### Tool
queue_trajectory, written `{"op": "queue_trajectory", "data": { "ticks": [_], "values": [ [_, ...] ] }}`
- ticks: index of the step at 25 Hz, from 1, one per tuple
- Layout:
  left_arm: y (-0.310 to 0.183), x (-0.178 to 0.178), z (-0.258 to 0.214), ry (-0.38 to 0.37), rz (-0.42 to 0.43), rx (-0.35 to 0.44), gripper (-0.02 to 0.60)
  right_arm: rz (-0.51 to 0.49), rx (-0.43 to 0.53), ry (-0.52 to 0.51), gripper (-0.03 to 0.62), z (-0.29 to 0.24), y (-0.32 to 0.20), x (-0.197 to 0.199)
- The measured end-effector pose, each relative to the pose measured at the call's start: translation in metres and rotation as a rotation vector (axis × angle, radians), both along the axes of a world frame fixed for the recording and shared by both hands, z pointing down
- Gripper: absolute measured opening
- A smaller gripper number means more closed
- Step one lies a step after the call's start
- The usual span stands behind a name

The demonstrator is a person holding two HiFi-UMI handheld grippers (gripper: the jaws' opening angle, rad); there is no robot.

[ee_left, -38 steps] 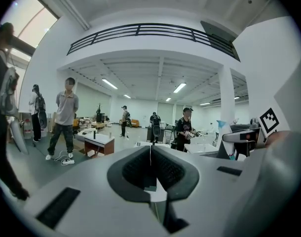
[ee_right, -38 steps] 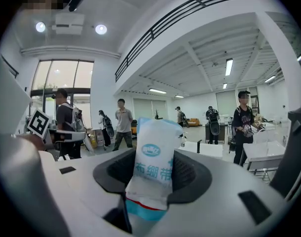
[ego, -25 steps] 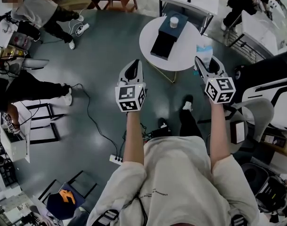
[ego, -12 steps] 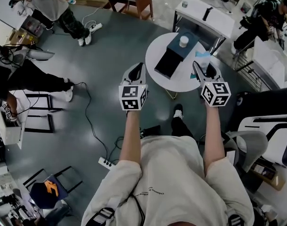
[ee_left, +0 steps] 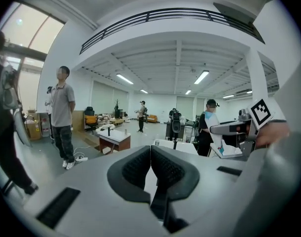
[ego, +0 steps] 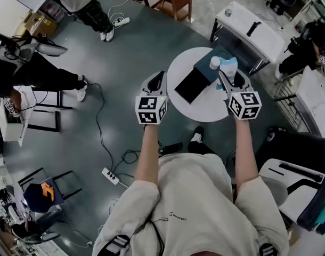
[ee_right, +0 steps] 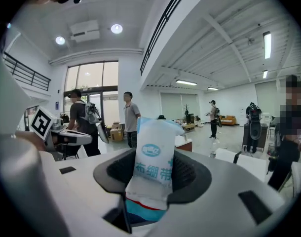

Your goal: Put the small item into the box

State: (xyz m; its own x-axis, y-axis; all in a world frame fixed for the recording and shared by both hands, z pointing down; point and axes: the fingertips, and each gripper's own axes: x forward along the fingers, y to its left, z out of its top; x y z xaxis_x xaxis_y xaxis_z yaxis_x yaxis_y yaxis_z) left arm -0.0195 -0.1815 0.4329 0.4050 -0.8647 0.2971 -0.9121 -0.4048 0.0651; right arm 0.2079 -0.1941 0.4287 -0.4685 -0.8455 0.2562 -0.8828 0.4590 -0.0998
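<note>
The right gripper [ego: 233, 79] pinches a small white-and-blue packet [ee_right: 149, 169], which stands upright between its jaws above the right side of the round white counter [ego: 202, 111]. A dark box [ego: 190, 85] lies on the counter just left of the packet, with a white cylindrical container [ego: 214, 63] at its far end. The left gripper [ee_left: 150, 158] has its jaws pressed together on nothing and hovers just left of the counter.

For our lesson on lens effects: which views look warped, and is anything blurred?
Both gripper views: fisheye, dark corners; in the left one the railing bows. Right gripper view: packet sharp between the jaws. Head view: sharp, evenly lit.
</note>
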Motion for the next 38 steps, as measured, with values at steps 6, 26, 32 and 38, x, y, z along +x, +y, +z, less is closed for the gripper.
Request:
{"op": "queue_trajectory", "data": {
  "ticks": [6, 26, 32, 38],
  "values": [
    [-0.017, 0.005, 0.020, -0.014, -0.085, -0.028, 0.021, -0.176, -0.038, 0.096, 0.219, 0.024, -0.050, -0.009],
    [-0.043, -0.067, 0.098, 0.046, -0.205, -0.156, 0.021, -1.074, -0.172, 0.966, 0.219, 0.253, -0.052, -0.152],
    [-0.047, -0.097, 0.120, 0.055, -0.224, -0.196, 0.021, -1.301, -0.153, 1.177, 0.219, 0.306, -0.037, -0.174],
    [-0.052, -0.112, 0.135, 0.063, -0.223, -0.231, 0.021, -1.423, -0.190, 1.245, 0.219, 0.334, -0.031, -0.177]
  ]
}}
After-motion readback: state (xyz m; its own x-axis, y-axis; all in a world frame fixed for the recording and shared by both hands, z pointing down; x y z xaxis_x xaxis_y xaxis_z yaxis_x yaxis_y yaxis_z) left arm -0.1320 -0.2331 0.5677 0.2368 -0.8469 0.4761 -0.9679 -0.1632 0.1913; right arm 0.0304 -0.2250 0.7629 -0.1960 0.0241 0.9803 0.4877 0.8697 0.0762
